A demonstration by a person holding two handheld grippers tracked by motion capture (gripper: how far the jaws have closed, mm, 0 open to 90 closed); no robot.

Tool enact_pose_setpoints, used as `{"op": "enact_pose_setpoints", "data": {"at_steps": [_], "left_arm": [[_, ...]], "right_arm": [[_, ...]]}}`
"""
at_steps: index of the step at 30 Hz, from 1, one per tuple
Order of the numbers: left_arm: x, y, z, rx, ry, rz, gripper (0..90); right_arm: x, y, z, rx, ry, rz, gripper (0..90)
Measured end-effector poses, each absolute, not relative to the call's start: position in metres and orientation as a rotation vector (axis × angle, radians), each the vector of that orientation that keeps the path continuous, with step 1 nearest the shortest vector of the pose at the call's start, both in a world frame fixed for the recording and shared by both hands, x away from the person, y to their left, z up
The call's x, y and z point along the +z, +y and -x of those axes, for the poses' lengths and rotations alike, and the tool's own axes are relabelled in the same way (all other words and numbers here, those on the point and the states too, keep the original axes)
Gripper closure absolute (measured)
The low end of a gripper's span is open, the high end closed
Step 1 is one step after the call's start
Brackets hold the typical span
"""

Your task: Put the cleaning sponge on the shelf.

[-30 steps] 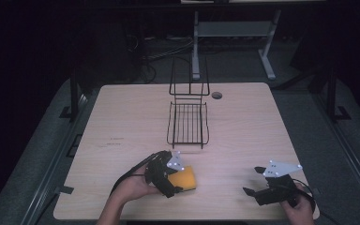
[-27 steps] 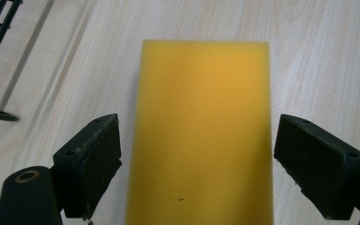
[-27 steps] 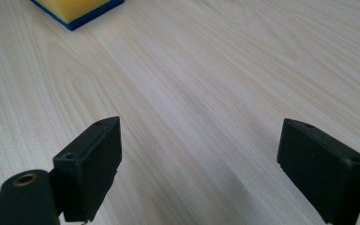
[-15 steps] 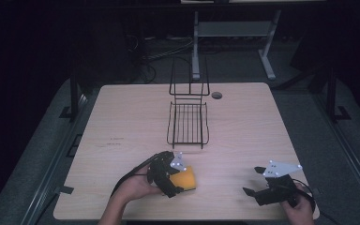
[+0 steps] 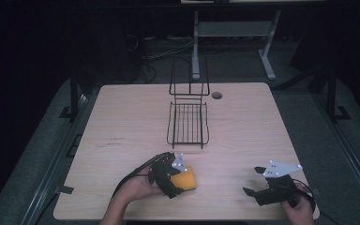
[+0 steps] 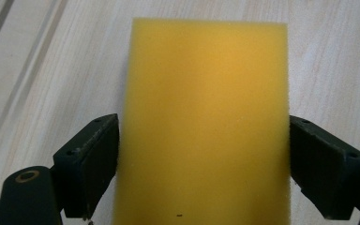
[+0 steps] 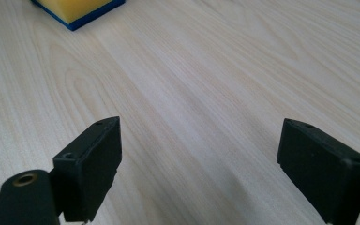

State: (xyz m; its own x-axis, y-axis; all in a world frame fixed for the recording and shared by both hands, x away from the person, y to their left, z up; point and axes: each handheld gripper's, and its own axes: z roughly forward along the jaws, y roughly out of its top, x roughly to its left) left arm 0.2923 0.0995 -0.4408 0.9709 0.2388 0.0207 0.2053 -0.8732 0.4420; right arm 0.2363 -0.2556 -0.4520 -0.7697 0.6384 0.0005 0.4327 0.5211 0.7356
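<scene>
A yellow sponge [image 5: 188, 178] with a blue underside lies flat on the wooden table [image 5: 122, 117] near its front edge. My left gripper [image 5: 178, 181] straddles it. In the left gripper view the sponge [image 6: 206, 117] spans the whole gap, and both black jaws stand at full width beside its long edges. My left gripper [image 6: 204, 154] is open. My right gripper [image 5: 254, 181] rests low at the front right, open, with bare wood between its jaws [image 7: 199, 154]. The sponge [image 7: 82, 9] shows far off in that view.
A black wire rack [image 5: 187, 124] stands at the middle of the table, its tall back toward the far edge. A round cable hole [image 5: 217, 95] sits behind it. Dark floor and desk legs surround the table.
The left hand and gripper have edged slightly along the sponge. The sponge and the right gripper have stayed in place.
</scene>
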Motion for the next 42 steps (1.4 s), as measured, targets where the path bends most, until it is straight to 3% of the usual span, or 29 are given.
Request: {"op": "enact_pose_setpoints", "data": {"at_steps": [42], "left_arm": [[-0.4378,0.1001,-0.2959,0.081,0.288,-2.685,21.9]], "right_arm": [[-0.452,-0.2562,-0.2363,1.093,2.491,-0.903,13.8]]}}
